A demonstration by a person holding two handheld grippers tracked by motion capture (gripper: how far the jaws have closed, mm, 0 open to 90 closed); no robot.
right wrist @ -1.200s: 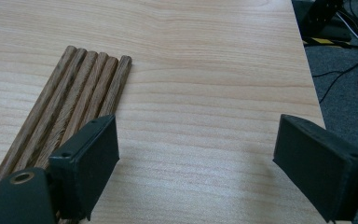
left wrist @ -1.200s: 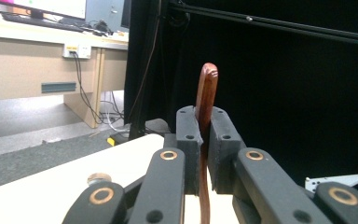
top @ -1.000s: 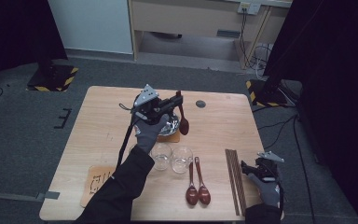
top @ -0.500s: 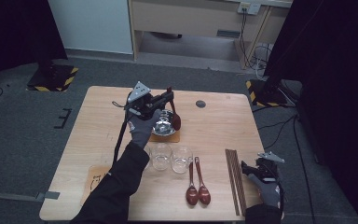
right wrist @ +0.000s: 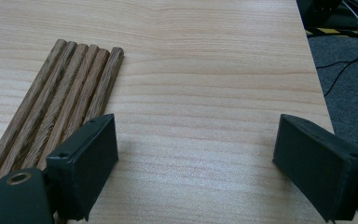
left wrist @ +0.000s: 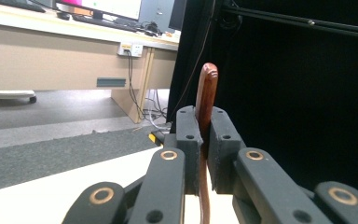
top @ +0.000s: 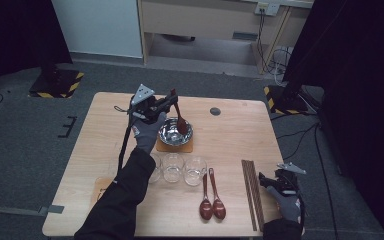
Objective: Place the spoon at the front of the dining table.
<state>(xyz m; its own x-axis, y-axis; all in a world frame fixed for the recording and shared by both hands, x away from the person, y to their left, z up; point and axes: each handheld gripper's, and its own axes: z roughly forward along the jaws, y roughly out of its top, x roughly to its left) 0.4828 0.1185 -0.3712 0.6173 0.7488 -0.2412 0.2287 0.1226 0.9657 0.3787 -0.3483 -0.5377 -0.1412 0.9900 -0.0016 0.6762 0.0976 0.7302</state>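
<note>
My left gripper (top: 172,97) hovers over the far left of the table, shut on the handle of a reddish-brown spoon (top: 180,121). The spoon hangs down with its scoop inside a steel bowl (top: 170,134) that sits on an orange mat (top: 161,147). In the left gripper view the spoon handle (left wrist: 207,91) sticks up between the closed jaws of the left gripper (left wrist: 204,122). My right gripper (top: 276,179) rests at the table's near right corner. In the right gripper view the right gripper (right wrist: 196,144) stands open over bare wood, beside a row of wooden chopsticks (right wrist: 63,95).
Three clear glasses (top: 173,167) stand in a row in front of the bowl. Two more reddish-brown spoons (top: 211,199) lie near the front edge, and the chopsticks (top: 252,192) lie to their right. A small dark disc (top: 215,111) sits at the far side.
My left gripper has carried the spoon to the left and slightly down, bringing its scoop from the bowl's right rim into the bowl. The right gripper has stayed put.
</note>
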